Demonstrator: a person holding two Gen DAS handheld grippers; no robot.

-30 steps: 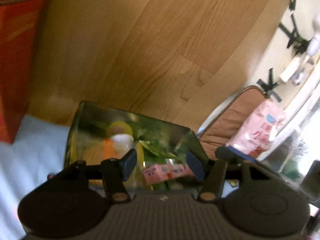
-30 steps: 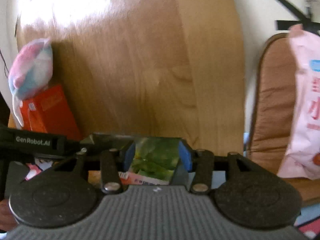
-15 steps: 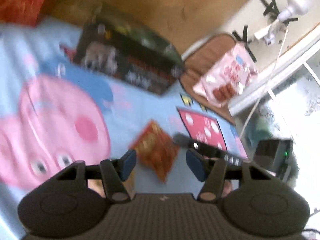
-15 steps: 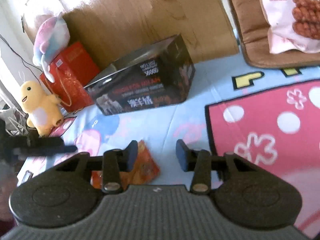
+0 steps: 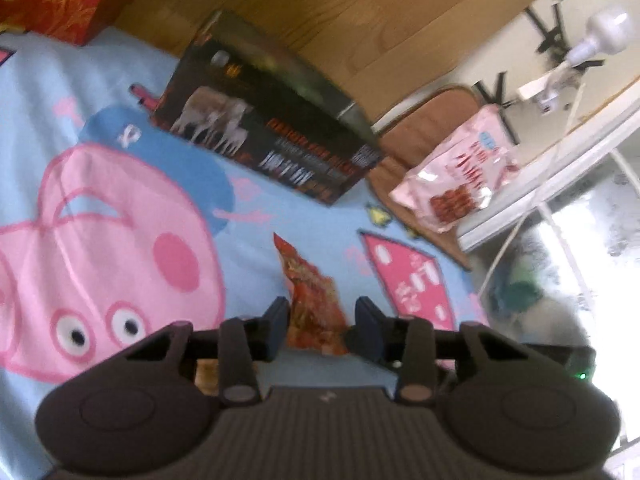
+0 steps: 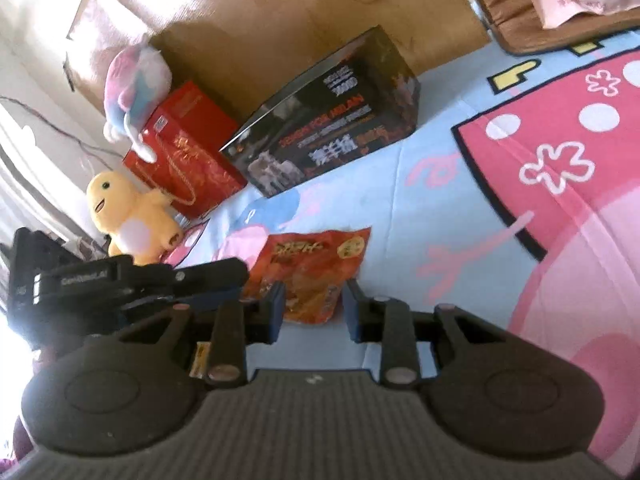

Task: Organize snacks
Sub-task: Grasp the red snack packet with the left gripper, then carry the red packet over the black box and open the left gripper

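item one, the cartoon bedsheet (image 5: 248, 216), light blue with a large pink pig face at my 9 o'clock in the left wrist view and a pink spotted panel (image 6: 560, 152) at 3 o'clock in the right wrist view; everything else lies on or beside it. item two, a wooden headboard (image 5: 340, 12) across 12 o'clock. item three, a black printed box (image 5: 272, 136), standing on the sheet against the headboard, at 11 o'clock from my left gripper and 12 o'clock from my right. item four, a red gift bag (image 6: 184, 152) just beside the box's left end, with a pastel plush (image 6: 132, 84) leaning on its top and a yellow plush (image 6: 128, 220) in front of it. item five, a brown cushion (image 5: 424, 128) at 2 o'clock in the left view, bearing a pink snack bag (image 5: 460, 176). item six, the orange snack packet (image 6: 312, 268), flat on the sheet, well apart from the box. item seven, my left gripper (image 5: 322, 326), jaws wide, the packet's near end between the tips, no contact i can confirm. item eight, my right gripper (image 6: 314, 314), jaws wide, straddling the packet's near edge at 12 o'clock; whether it touches i cannot tell.
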